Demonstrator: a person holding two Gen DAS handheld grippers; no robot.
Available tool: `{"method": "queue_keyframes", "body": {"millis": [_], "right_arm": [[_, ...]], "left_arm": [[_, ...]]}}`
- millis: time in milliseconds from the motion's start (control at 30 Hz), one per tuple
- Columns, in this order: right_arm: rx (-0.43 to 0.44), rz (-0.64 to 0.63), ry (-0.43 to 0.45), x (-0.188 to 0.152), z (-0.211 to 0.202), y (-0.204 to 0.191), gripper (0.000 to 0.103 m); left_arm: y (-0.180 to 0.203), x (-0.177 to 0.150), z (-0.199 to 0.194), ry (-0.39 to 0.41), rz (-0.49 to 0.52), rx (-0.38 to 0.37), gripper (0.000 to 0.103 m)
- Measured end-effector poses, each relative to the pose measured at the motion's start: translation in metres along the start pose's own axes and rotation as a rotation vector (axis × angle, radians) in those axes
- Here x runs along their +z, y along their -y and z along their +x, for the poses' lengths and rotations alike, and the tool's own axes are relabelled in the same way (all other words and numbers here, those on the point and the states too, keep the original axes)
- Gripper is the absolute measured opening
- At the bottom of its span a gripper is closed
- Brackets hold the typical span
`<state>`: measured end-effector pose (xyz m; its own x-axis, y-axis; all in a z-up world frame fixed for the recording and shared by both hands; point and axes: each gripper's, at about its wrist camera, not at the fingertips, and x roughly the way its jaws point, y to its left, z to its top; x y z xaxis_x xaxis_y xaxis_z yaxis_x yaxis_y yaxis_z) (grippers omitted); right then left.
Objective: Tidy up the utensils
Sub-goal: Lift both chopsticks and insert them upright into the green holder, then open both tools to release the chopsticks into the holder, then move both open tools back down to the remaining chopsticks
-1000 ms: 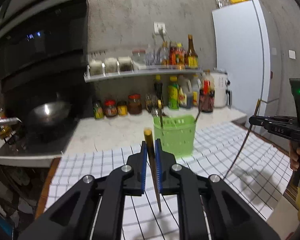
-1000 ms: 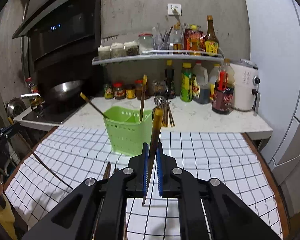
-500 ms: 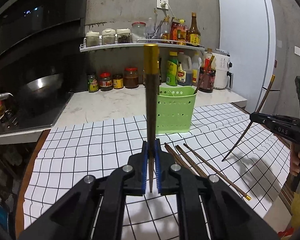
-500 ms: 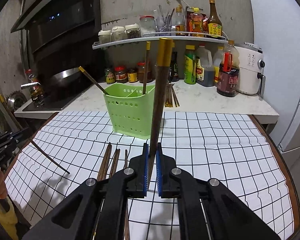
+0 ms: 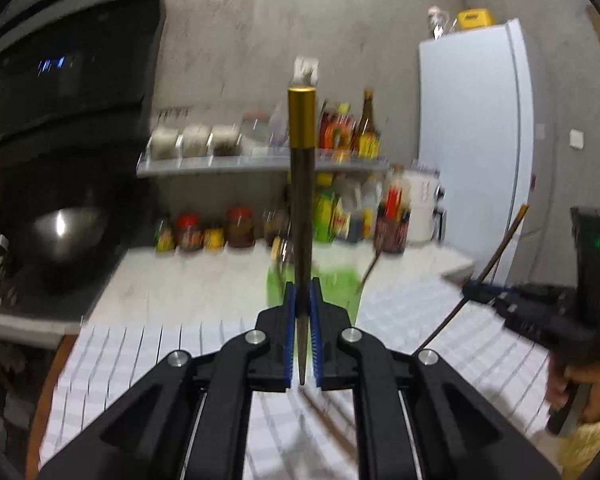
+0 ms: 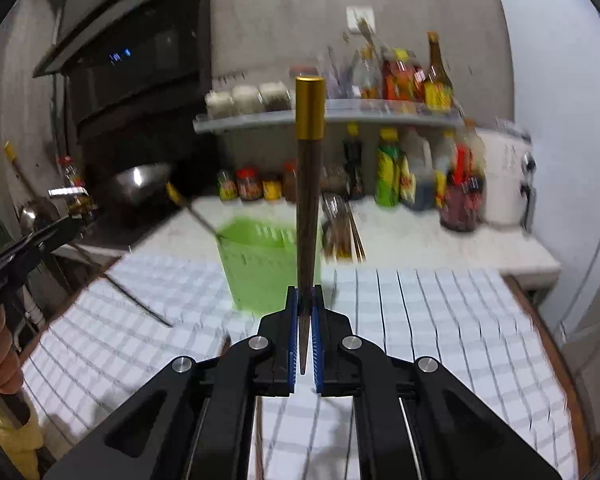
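Observation:
My left gripper (image 5: 302, 292) is shut on a dark chopstick with a gold cap (image 5: 301, 184), which stands upright between the blue pads. Behind it sits the green utensil basket (image 5: 340, 284) with chopsticks leaning in it. At the right edge, a hand holds my right gripper (image 5: 480, 292), with a thin chopstick (image 5: 500, 244) slanting through it. In the right wrist view, my right gripper (image 6: 305, 292) is shut on another gold-capped chopstick (image 6: 309, 200). The green basket (image 6: 260, 264) stands just beyond, and the left gripper (image 6: 66, 230) is at the left edge.
A white checked cloth (image 6: 440, 320) covers the table, with loose chopsticks (image 5: 324, 412) lying on it. More chopsticks (image 6: 346, 236) lie on the counter behind the basket. A wok (image 6: 140, 184) and black hood stand left, bottles and a jar shelf (image 6: 340, 116) behind, and a fridge (image 5: 476, 128) right.
Both grippers have lifted and shifted toward the basket, which now shows lower and partly behind the fingers. Each still holds its chopstick upright. The view is blurred by motion.

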<state>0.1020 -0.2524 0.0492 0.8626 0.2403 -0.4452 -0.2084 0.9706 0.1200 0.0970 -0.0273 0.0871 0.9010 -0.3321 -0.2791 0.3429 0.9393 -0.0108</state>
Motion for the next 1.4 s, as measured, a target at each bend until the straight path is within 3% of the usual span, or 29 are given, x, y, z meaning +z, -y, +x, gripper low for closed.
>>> {"method": "queue_keyframes", "body": {"millis": [133,233,433,600,633,667,767,800,900,1000,1167,1300,1400], "right_arm": [[0.021,-0.011,0.120,0.046,0.006,-0.008,0.007],[0.028,-0.005,0.134,0.063,0.031,-0.007,0.007],[0.010,-0.006,0.052,0.055,0.085,-0.005,0.007],[0.007,-0.030,-0.004,0.045,0.105,-0.010,0.009],[0.005,-0.035,-0.011,0.045,0.106,-0.010,0.013],[0.001,-0.034,-0.011,0.045,0.103,-0.009,0.023],[-0.009,-0.037,0.019,0.045,0.084,-0.007,0.038],[-0.015,-0.039,0.027,0.046,0.077,-0.007,0.038],[-0.022,-0.031,0.048,0.041,0.046,-0.003,0.039],[-0.038,-0.029,0.045,0.026,0.015,0.000,0.040],[-0.038,0.008,-0.050,-0.024,-0.020,0.009,0.040],[-0.036,0.017,-0.158,-0.075,-0.033,0.008,0.040],[-0.027,0.039,-0.253,-0.115,-0.034,0.007,0.040]], "left_arm": [[0.008,0.044,0.017,0.085,0.018,-0.015,0.006],[0.013,0.056,0.046,0.097,0.041,0.002,0.006],[0.009,0.041,0.126,-0.027,0.038,-0.011,0.006],[-0.008,0.023,0.163,-0.112,-0.007,0.006,0.007],[-0.012,0.022,0.163,-0.119,-0.023,0.006,0.008],[-0.015,0.022,0.163,-0.121,-0.032,-0.002,0.011],[-0.021,0.031,0.139,-0.068,-0.060,-0.028,0.022],[-0.022,0.035,0.126,-0.041,-0.059,-0.026,0.027],[-0.021,0.043,0.089,0.011,-0.058,-0.028,0.028],[-0.019,0.038,0.055,0.015,-0.047,0.012,0.031],[-0.016,-0.010,0.017,-0.090,-0.031,0.143,0.032],[-0.009,-0.073,-0.001,-0.259,-0.036,0.180,0.032],[-0.004,-0.121,-0.004,-0.404,-0.068,0.152,0.032]]}}
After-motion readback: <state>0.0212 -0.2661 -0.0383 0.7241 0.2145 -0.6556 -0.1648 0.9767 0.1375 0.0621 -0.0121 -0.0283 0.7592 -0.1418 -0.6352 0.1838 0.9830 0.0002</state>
